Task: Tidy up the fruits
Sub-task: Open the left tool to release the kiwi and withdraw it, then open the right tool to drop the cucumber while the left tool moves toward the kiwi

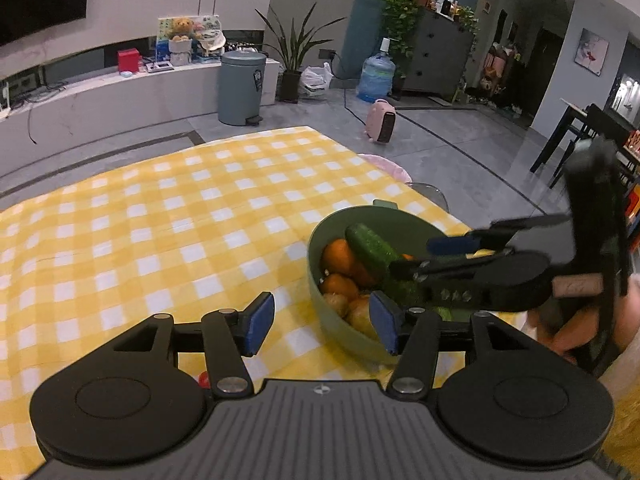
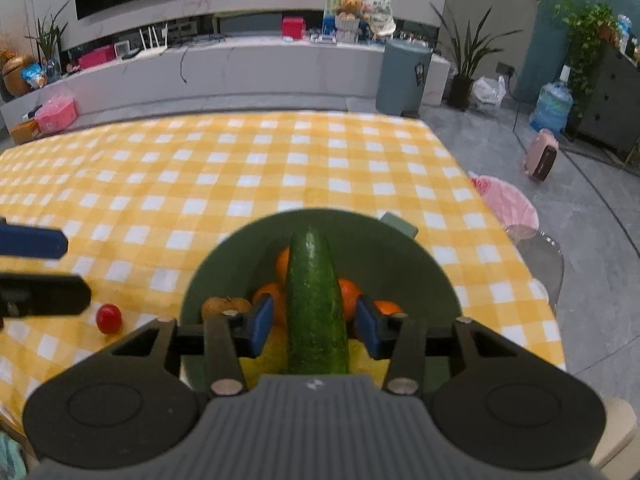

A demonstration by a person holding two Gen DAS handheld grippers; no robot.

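Right wrist view: right gripper (image 2: 314,330) spread, straddling long green cucumber (image 2: 316,308) in round green bowl (image 2: 432,272) with oranges (image 2: 348,296) | small red tomato (image 2: 109,318) outside at 9 o'clock, left to collect | left gripper (image 1: 322,326) released, empty.

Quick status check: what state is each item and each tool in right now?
Left tool: open, empty, beside the bowl.
Right tool: open, pads either side of the cucumber, not clamped.
Cucumber: lying in the bowl on the oranges.
Green bowl: upright, holding fruit.
Cherry tomato: loose on the tablecloth.
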